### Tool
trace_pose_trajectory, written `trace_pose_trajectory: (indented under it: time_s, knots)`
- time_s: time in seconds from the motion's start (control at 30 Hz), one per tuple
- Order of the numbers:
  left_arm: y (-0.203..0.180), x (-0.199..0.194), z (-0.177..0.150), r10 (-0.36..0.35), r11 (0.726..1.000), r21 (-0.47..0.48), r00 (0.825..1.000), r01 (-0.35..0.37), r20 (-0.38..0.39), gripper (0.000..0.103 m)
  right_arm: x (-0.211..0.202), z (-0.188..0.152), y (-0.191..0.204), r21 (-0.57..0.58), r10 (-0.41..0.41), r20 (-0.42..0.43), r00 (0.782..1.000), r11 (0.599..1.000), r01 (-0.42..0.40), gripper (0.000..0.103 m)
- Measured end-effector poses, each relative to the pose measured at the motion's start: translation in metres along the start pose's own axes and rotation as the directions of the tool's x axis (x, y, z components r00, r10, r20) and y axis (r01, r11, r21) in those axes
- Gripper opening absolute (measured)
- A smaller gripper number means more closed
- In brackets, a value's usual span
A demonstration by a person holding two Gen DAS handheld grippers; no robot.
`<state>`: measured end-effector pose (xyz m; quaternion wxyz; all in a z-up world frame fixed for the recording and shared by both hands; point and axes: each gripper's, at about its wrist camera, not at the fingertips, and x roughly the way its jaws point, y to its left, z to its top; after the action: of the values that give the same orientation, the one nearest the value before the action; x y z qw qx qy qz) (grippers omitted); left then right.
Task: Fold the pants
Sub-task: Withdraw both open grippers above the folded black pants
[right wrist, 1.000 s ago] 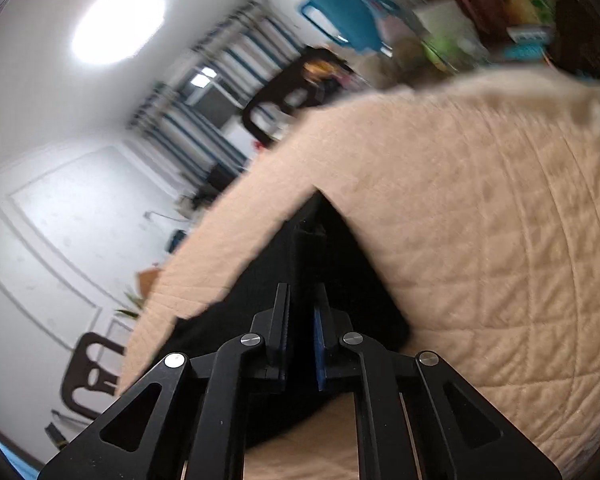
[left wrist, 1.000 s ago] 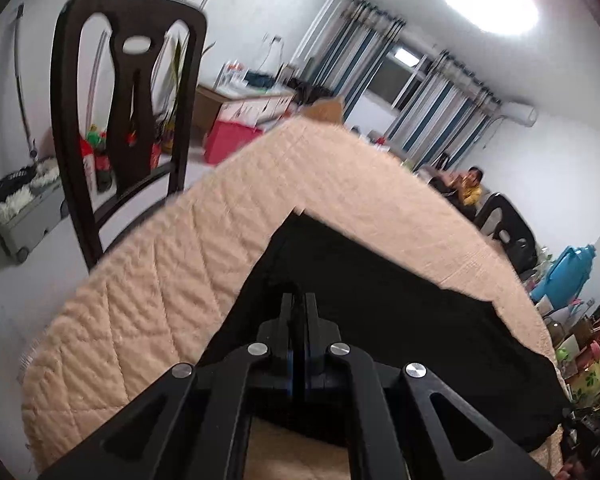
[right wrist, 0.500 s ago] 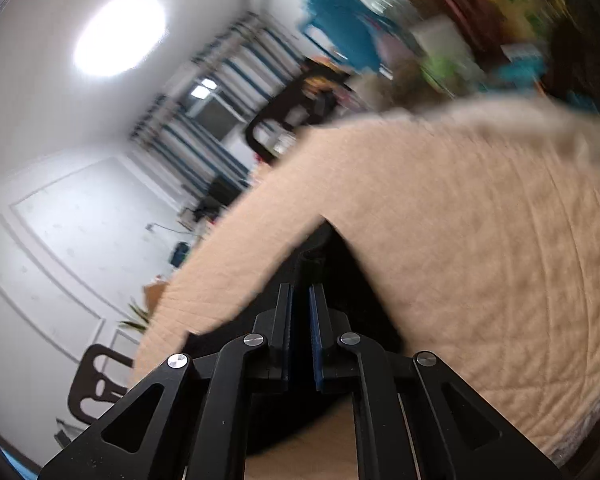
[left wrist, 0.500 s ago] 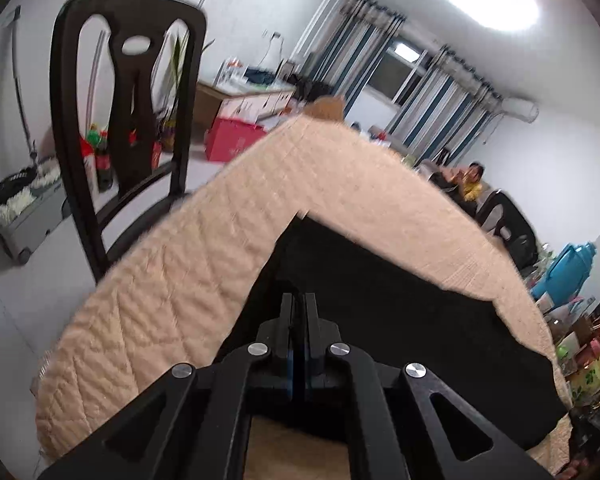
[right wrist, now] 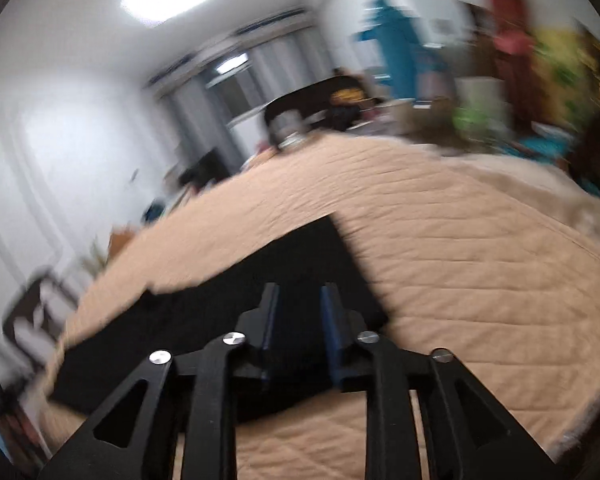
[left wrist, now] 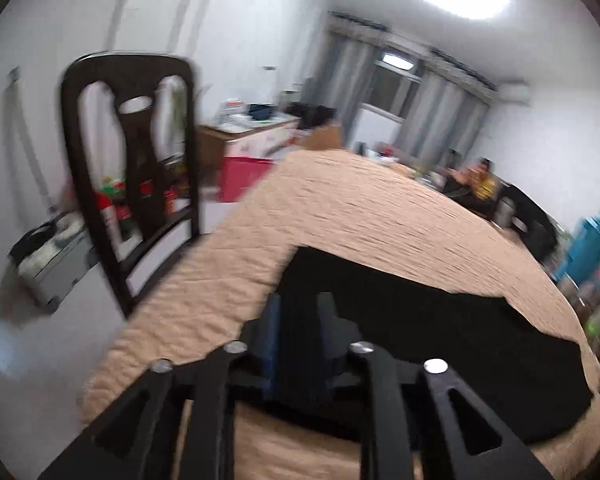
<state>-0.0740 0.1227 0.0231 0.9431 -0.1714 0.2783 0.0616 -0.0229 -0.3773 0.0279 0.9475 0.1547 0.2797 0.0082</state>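
Black pants [left wrist: 440,332] lie folded flat on a beige quilted table cover [left wrist: 380,216]. My left gripper [left wrist: 299,300] is open just above their left end, fingers apart with black cloth showing between them. In the right wrist view the pants [right wrist: 204,312] stretch away to the left. My right gripper [right wrist: 299,292] is open over their right end, empty. Both views are motion-blurred.
A dark wooden chair [left wrist: 134,184] stands close to the table's left edge. A second dark chair [right wrist: 300,108] and a seated person [left wrist: 480,176] are beyond the far side. Clutter and a blue object [left wrist: 588,248] crowd the right side.
Both grippers were shut on the pants' ends and have now opened, letting the cloth go. Both cameras have swung and lifted slightly, blurring the views.
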Motion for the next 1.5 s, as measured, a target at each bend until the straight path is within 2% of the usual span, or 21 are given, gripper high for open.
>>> trace_pose_trajectory:
  time_s: [0.07, 0.13, 0.2, 0.3, 0.4, 0.47, 0.53, 0.57, 0.67, 0.73, 0.87, 0.93, 1.07, 1.13, 1.17, 1.2, 1.23, 1.27, 1.33, 1.43, 1.5]
  knots:
    - [-0.020, 0.005, -0.011, -0.062, 0.996, 0.062, 0.997, 0.064, -0.037, 0.028, 0.017, -0.013, 0.017, -0.080, 0.016, -0.072, 0.997, 0.997, -0.022, 0.024]
    - [-0.035, 0.015, -0.021, -0.088, 0.989, 0.108, 0.992, 0.098, -0.092, 0.028, 0.032, -0.031, 0.027, -0.145, 0.013, -0.153, 0.988, 0.989, -0.035, 0.024]
    - [-0.043, 0.027, -0.031, -0.100, 0.983, 0.135, 0.982, 0.122, -0.160, 0.028, 0.025, -0.043, 0.032, -0.247, -0.026, -0.110, 0.994, 0.969, -0.002, 0.025]
    - [-0.051, 0.026, -0.033, -0.072, 0.978, 0.183, 0.985, 0.101, -0.155, 0.029, 0.021, -0.046, 0.034, -0.322, -0.053, -0.128, 0.990, 0.947, 0.009, 0.027]
    - [-0.050, 0.025, -0.025, -0.093, 0.979, 0.162, 0.982, 0.120, -0.163, 0.029, 0.023, -0.038, 0.034, -0.297, -0.051, -0.151, 0.987, 0.955, 0.004, 0.027]
    - [-0.052, 0.024, -0.016, -0.086, 0.980, 0.168, 0.986, 0.110, -0.141, 0.030, 0.025, -0.034, 0.039, -0.278, -0.026, -0.133, 0.991, 0.960, -0.012, 0.027]
    - [-0.058, 0.027, -0.008, -0.096, 0.974, 0.189, 0.986, 0.121, -0.135, 0.042, 0.032, -0.032, 0.057, -0.295, 0.005, -0.137, 0.991, 0.954, -0.046, 0.027]
    - [-0.062, 0.032, -0.006, -0.099, 0.972, 0.199, 0.985, 0.127, -0.143, 0.043, 0.038, -0.031, 0.067, -0.311, 0.013, -0.142, 0.990, 0.949, -0.057, 0.028]
    - [-0.076, 0.051, -0.005, -0.107, 0.954, 0.253, 0.973, 0.158, -0.202, 0.046, 0.063, -0.034, 0.096, -0.376, 0.038, -0.213, 0.976, 0.919, -0.118, 0.037]
    - [-0.084, 0.068, -0.009, -0.068, 0.951, 0.275, 0.964, 0.141, -0.259, 0.046, 0.071, -0.032, 0.110, -0.435, -0.003, -0.210, 0.978, 0.896, -0.090, 0.040]
    - [-0.086, 0.063, -0.002, -0.074, 0.950, 0.278, 0.970, 0.140, -0.234, 0.046, 0.074, -0.017, 0.105, -0.378, 0.018, -0.237, 0.971, 0.919, -0.109, 0.040]
    - [-0.087, 0.063, 0.006, -0.069, 0.950, 0.282, 0.973, 0.131, -0.222, 0.046, 0.077, -0.006, 0.107, -0.388, -0.006, -0.221, 0.975, 0.918, -0.082, 0.040]
    - [-0.085, 0.078, 0.020, -0.063, 0.954, 0.273, 0.974, 0.123, -0.218, 0.049, 0.097, 0.009, 0.110, -0.388, -0.006, -0.220, 0.976, 0.918, -0.082, 0.040]
    - [-0.075, 0.094, 0.024, -0.001, 0.966, 0.250, 0.971, 0.062, -0.239, 0.049, 0.116, 0.014, 0.099, -0.355, -0.045, -0.242, 0.969, 0.934, -0.045, 0.040]
    - [-0.068, 0.100, 0.025, 0.011, 0.975, 0.218, 0.964, 0.049, -0.264, 0.049, 0.123, 0.016, 0.089, -0.319, -0.073, -0.264, 0.962, 0.948, -0.016, 0.040]
    - [-0.062, 0.100, 0.025, -0.017, 0.980, 0.186, 0.963, 0.069, -0.267, 0.049, 0.124, 0.021, 0.076, -0.242, -0.032, -0.279, 0.960, 0.970, -0.038, 0.040]
    - [-0.059, 0.096, 0.026, -0.036, 0.981, 0.174, 0.965, 0.083, -0.261, 0.049, 0.120, 0.026, 0.067, -0.197, 0.017, -0.276, 0.961, 0.978, -0.073, 0.040]
    - [-0.058, 0.094, 0.025, -0.016, 0.980, 0.188, 0.967, 0.066, -0.255, 0.049, 0.114, 0.027, 0.060, -0.198, -0.005, -0.255, 0.967, 0.979, -0.047, 0.040]
    - [-0.057, 0.088, 0.020, 0.046, 0.976, 0.218, 0.971, 0.007, -0.235, 0.049, 0.103, 0.026, 0.053, -0.227, -0.113, -0.205, 0.972, 0.972, 0.066, 0.040]
    - [-0.057, 0.074, 0.011, 0.037, 0.973, 0.230, 0.973, 0.017, -0.230, 0.049, 0.083, 0.022, 0.042, -0.199, -0.079, -0.182, 0.980, 0.979, 0.042, 0.040]
    - [-0.057, 0.065, 0.005, 0.042, 0.971, 0.240, 0.974, 0.013, -0.221, 0.049, 0.075, 0.015, 0.039, -0.229, -0.114, -0.167, 0.979, 0.971, 0.074, 0.040]
